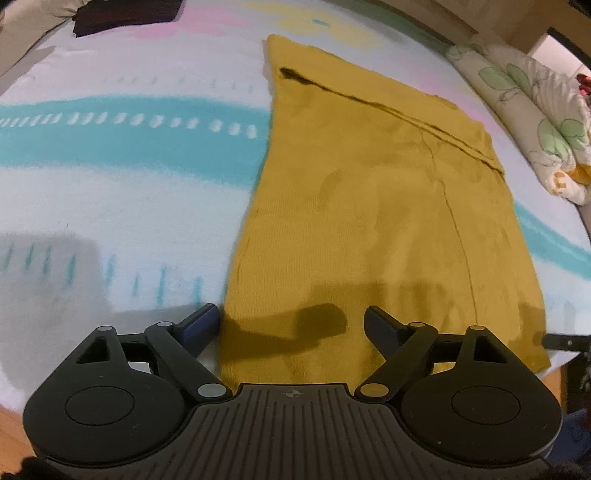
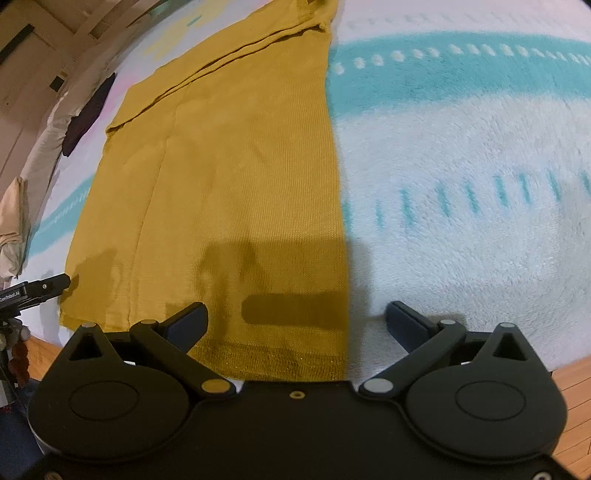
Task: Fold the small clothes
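Note:
A mustard-yellow knit garment (image 1: 369, 206) lies flat on the bed as a long strip, its sides folded inward, and it also fills the right wrist view (image 2: 236, 177). My left gripper (image 1: 291, 319) is open and empty, hovering over the garment's near left corner, its left finger just off the cloth. My right gripper (image 2: 297, 319) is open and empty over the garment's near right corner at the ribbed hem (image 2: 273, 363), its right finger above the blanket. The tip of the right gripper shows at the right edge of the left wrist view (image 1: 565, 341).
The bed is covered by a fluffy white blanket with teal stripes (image 2: 461, 129). A dark folded cloth (image 1: 125, 16) lies at the far left corner. A floral pillow (image 1: 535, 110) lies along the far right. Wooden floor (image 2: 576, 384) shows past the bed's near edge.

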`<state>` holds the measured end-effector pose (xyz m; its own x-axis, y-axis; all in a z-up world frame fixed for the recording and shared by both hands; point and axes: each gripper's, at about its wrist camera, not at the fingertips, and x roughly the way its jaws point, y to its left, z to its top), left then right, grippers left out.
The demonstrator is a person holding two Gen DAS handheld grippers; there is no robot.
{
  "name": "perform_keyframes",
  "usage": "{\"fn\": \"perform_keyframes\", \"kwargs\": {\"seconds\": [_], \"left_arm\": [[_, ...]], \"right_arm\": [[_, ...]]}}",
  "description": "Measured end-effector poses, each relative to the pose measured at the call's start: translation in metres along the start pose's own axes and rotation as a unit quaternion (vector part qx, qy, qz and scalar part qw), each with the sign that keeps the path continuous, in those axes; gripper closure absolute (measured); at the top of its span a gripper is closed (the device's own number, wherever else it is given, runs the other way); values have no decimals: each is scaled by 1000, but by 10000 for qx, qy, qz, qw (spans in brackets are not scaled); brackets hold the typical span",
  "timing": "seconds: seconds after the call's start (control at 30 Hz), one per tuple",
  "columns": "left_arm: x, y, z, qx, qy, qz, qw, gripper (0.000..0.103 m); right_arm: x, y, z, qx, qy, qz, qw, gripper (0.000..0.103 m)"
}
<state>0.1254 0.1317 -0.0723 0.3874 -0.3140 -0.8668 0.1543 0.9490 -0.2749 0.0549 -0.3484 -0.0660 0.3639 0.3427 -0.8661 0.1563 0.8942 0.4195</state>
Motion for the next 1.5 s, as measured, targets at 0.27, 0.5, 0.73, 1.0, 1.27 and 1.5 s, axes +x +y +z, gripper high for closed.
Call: {"fn": "perform_keyframes", "kwargs": {"seconds": [0.27,0.5,0.73,1.0,1.27,1.5], "left_arm": [[-1,0,-3,115,142,239,9995,29],[4,-15,-5,373,131,589,9975,33],[9,-24,0,416,132,631,9971,35],[8,-17,0,381,43,417,9984,35],[2,-6,3,105,-40,298,9995,56],[-3,-1,2,13,-175,212,9996,85]], "right_arm": [[1,4,0,-69,32,-44,10000,0],[1,0,3,69,44,28,10000,0],[5,6,5,-63,120,-125,9998,0],[3,-2,0,92,-47,122,9999,0],[6,6,2,-36,2,-81,10000,0],[6,12,5,-195,38,-248,9995,17]]}}
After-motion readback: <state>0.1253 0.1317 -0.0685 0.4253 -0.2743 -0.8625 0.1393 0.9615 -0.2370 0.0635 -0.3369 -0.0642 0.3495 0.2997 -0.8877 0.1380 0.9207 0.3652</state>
